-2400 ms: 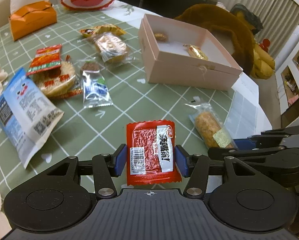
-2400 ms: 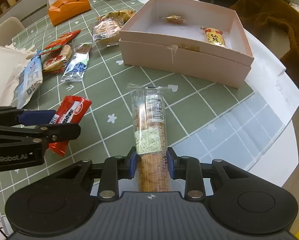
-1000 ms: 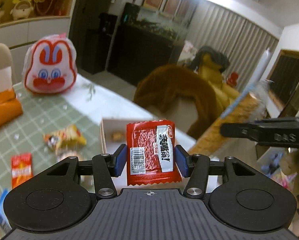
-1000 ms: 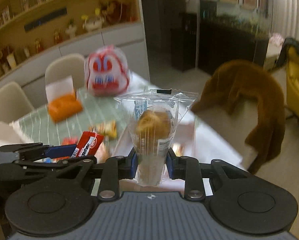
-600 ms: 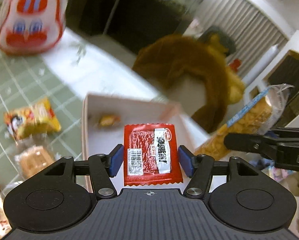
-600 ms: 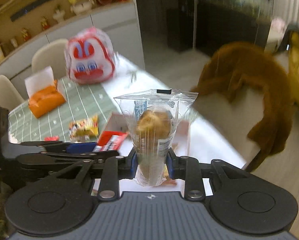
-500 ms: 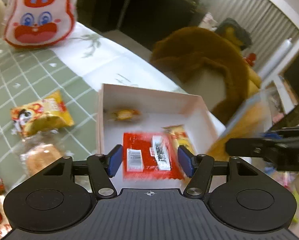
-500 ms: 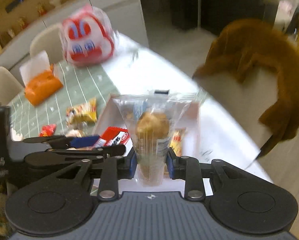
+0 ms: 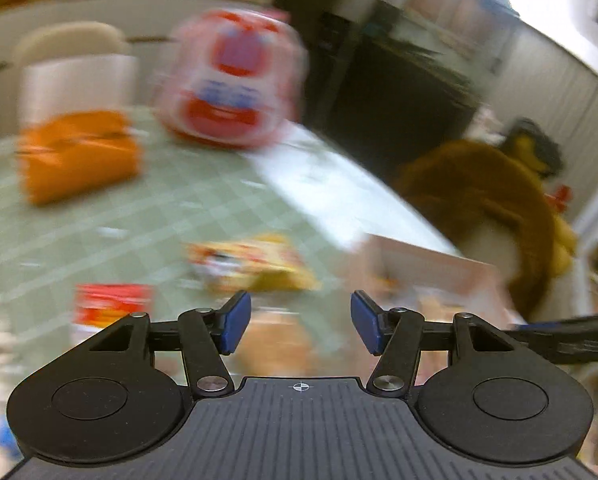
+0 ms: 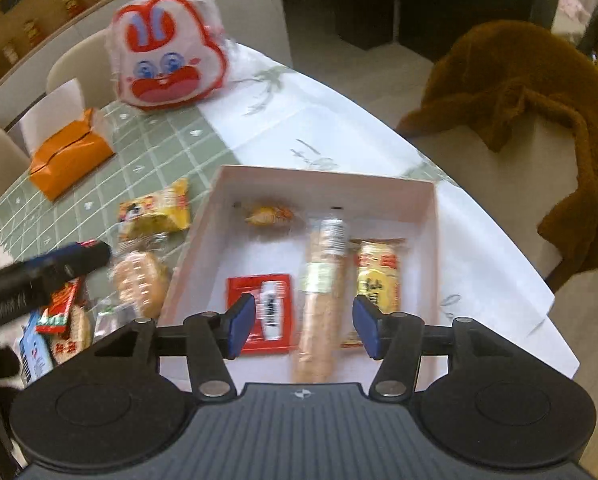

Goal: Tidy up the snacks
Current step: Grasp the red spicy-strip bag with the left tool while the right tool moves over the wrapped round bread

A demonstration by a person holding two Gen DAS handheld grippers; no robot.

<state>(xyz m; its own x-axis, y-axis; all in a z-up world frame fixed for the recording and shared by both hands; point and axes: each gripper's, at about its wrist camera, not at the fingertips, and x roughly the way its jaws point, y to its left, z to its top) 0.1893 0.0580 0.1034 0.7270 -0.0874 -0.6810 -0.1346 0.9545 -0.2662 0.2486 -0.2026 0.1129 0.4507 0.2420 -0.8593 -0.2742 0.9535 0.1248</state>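
My right gripper (image 10: 304, 326) is open and empty above the near end of the pink box (image 10: 436, 216). In the box lie a red packet (image 10: 259, 298), a long clear-wrapped biscuit roll (image 10: 321, 280), a yellow packet (image 10: 379, 272) and a small orange candy (image 10: 269, 215). My left gripper (image 9: 299, 326) is open and empty, over the green checked table left of the box; its view is blurred. The pink box shows at that view's right (image 9: 427, 268). My left gripper's dark arm (image 10: 39, 276) shows at left in the right wrist view.
Loose snacks lie left of the box: a yellow packet (image 10: 155, 212), a round wrapped cake (image 10: 141, 280), red packets (image 10: 63, 300) and a blue packet (image 10: 35, 354). An orange tissue box (image 10: 69, 156) and a rabbit-shaped bag (image 10: 167, 68) stand farther back. A brown coat (image 10: 539, 92) hangs over a chair on the right.
Both grippers opened. The red packet and the biscuit roll left the jaws and now lie in the box. My left gripper swung left, away from the box.
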